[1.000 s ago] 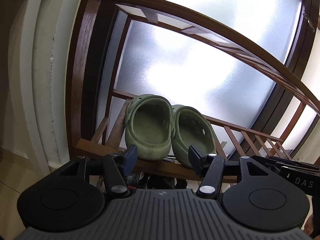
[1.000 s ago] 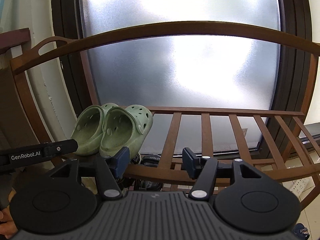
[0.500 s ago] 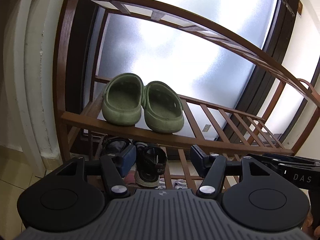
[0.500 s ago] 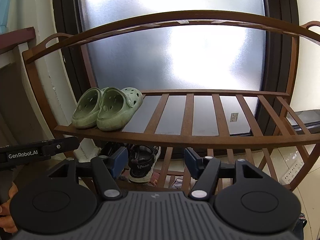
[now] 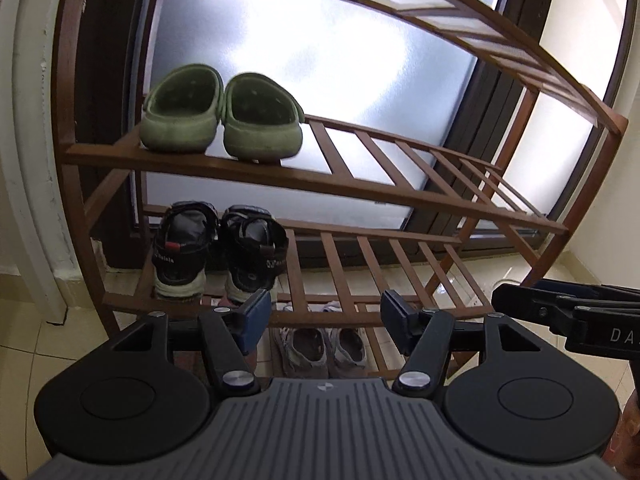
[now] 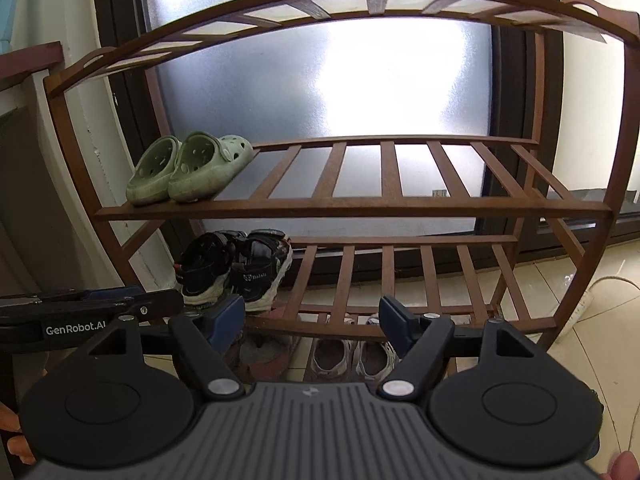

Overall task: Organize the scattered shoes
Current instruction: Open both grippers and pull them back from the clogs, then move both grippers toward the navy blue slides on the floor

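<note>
A brown wooden shoe rack [image 5: 400,196] [image 6: 360,208] stands against a frosted window. A pair of green clogs [image 5: 220,116] [image 6: 188,168] sits side by side at the left end of its middle shelf. Black sandals [image 5: 216,248] [image 6: 236,268] sit below them on the lower shelf. Grey-white shoes [image 5: 320,344] [image 6: 352,354] and a reddish pair [image 6: 264,354] lie on the floor under the rack. My left gripper [image 5: 326,316] is open and empty, back from the rack. My right gripper [image 6: 312,316] is open and empty too.
The right parts of both slatted shelves hold nothing. A white power strip and cable [image 6: 580,308] lie on the tiled floor at the right. A white wall [image 5: 24,160] and door frame stand left of the rack.
Both grippers have pulled back and away from the green clogs, which stay on the shelf. More of the rack, the sandals and the floor shoes have come into view.
</note>
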A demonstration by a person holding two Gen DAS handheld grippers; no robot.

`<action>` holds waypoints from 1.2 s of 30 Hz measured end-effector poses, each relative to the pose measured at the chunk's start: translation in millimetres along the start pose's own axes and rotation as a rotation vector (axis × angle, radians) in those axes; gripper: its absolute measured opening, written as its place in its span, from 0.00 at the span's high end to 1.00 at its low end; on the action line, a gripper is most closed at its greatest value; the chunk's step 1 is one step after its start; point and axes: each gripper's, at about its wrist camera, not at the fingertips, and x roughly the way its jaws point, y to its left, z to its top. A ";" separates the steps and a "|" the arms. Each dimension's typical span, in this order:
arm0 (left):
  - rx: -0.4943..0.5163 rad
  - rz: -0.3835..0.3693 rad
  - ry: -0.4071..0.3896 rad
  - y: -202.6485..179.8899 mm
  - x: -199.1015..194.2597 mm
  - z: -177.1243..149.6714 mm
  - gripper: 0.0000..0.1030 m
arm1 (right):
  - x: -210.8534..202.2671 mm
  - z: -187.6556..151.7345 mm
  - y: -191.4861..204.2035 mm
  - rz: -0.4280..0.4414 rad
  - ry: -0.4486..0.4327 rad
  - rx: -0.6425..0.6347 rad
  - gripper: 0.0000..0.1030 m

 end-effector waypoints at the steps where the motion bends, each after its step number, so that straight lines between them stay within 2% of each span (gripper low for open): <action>1: 0.000 0.000 0.006 -0.3 2.3 -4.8 0.38 | 0.5 -5.2 -3.7 -0.005 0.006 0.005 0.22; 6: 0.000 0.002 0.039 -1.9 13.9 -28.9 0.38 | 1.5 -28.9 -19.6 -0.027 0.027 0.028 0.18; 9: 0.001 0.002 0.058 -2.9 20.8 -43.3 0.32 | 4.2 -45.3 -28.4 -0.040 0.041 0.036 0.16; 11: 0.001 0.003 0.071 -3.5 25.4 -52.9 0.25 | 6.6 -55.4 -33.5 -0.044 0.051 0.046 0.13; 13: 0.001 0.003 0.084 -4.1 30.0 -62.6 0.23 | 8.6 -66.0 -38.0 -0.046 0.061 0.057 0.07; 19: 0.003 0.017 0.119 -2.2 43.1 -82.3 0.17 | 22.1 -95.4 -50.1 -0.037 0.107 0.081 0.07; 23: 0.009 0.032 0.121 0.6 49.1 -90.6 0.14 | 28.9 -108.7 -53.8 -0.041 0.124 0.082 0.01; 36: 0.079 0.039 0.155 -11.6 64.5 -106.0 0.13 | 32.7 -137.4 -63.6 -0.072 0.135 0.074 0.01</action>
